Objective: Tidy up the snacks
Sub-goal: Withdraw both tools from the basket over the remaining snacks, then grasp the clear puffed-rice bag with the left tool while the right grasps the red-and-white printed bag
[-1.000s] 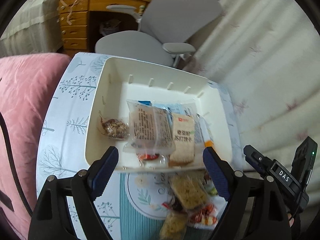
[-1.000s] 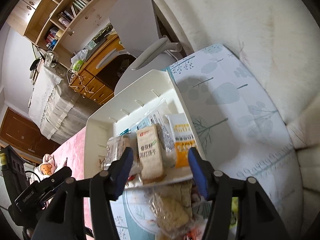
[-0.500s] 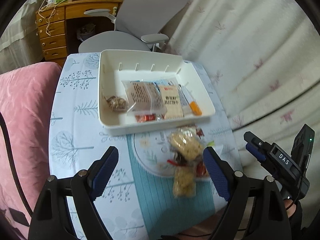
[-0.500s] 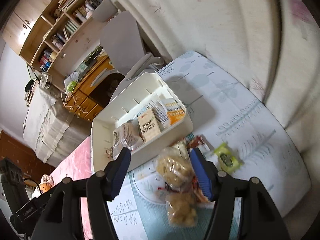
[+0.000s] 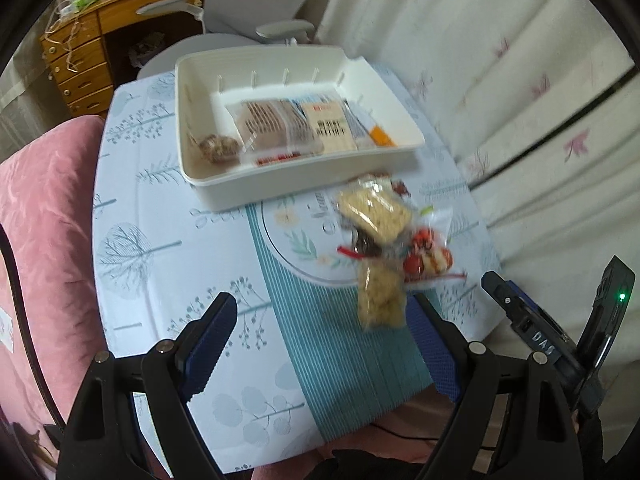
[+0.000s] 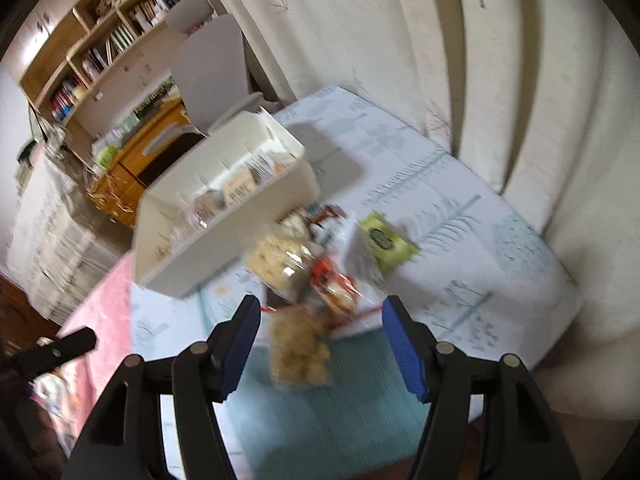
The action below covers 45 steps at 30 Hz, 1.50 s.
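Observation:
A white tray (image 5: pixel 208 184) stands at the far side of the small table and holds several wrapped snacks (image 5: pixel 280 128); it also shows in the right wrist view (image 6: pixel 176 276). In front of it lies a pile of loose snacks (image 5: pixel 384 240), with beige cracker packs and red-wrapped sweets, also seen in the right wrist view (image 6: pixel 304 280). A green packet (image 6: pixel 386 242) lies beside the pile. My left gripper (image 5: pixel 320 344) is open and empty over the table's near part. My right gripper (image 6: pixel 322 344) is open and empty just short of the pile.
The table has a blue tree-patterned cloth (image 5: pixel 136 240). A pink cushion (image 5: pixel 44 240) lies to its left, a white curtain (image 5: pixel 520 100) to its right. A grey office chair (image 5: pixel 248 8) and a wooden desk (image 5: pixel 88 60) stand beyond.
Both grippers have pulled back from over the tray toward the table's near edge, staying open. The tray now looks farther away and the loose snack pile has come into fuller view.

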{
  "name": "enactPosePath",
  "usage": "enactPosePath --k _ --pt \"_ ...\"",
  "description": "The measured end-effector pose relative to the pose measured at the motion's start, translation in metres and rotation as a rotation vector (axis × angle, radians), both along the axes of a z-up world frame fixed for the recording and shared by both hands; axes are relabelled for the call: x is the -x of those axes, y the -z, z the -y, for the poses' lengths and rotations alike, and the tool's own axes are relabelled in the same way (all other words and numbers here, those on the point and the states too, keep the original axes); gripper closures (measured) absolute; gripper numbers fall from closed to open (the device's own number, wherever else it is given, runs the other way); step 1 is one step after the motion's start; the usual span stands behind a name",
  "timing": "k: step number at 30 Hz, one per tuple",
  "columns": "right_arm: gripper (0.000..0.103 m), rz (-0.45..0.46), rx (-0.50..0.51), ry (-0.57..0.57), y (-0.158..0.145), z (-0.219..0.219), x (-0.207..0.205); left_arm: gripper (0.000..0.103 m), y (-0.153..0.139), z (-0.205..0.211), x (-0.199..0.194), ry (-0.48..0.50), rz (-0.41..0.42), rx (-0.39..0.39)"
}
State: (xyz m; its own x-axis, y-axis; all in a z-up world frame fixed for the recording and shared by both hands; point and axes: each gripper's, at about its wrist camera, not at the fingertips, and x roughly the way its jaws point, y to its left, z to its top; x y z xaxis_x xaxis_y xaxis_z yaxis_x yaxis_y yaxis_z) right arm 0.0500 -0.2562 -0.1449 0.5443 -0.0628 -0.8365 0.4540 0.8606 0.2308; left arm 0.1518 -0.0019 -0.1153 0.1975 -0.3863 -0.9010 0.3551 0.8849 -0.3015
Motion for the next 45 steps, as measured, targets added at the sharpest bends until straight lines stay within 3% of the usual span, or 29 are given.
enactPosePath --k 12,30,39,45 --pt "0.040 -0.042 0.184 -0.160 0.030 -0.028 0.013 0.017 0.049 0.042 0.001 0.028 -0.151 -0.046" --pt "0.039 -0.028 0.325 -0.516 0.067 -0.017 -0.042 0.018 0.132 0.119 -0.028 -0.017 -0.359 -0.143" --pt "0.039 -0.081 0.268 -0.655 0.087 0.014 -0.070 0.024 0.164 0.136 -0.032 -0.116 -0.512 -0.136" --pt "0.039 -0.104 0.170 -0.732 0.093 0.030 -0.081 0.038 0.174 0.145 -0.029 -0.160 -0.554 -0.166"
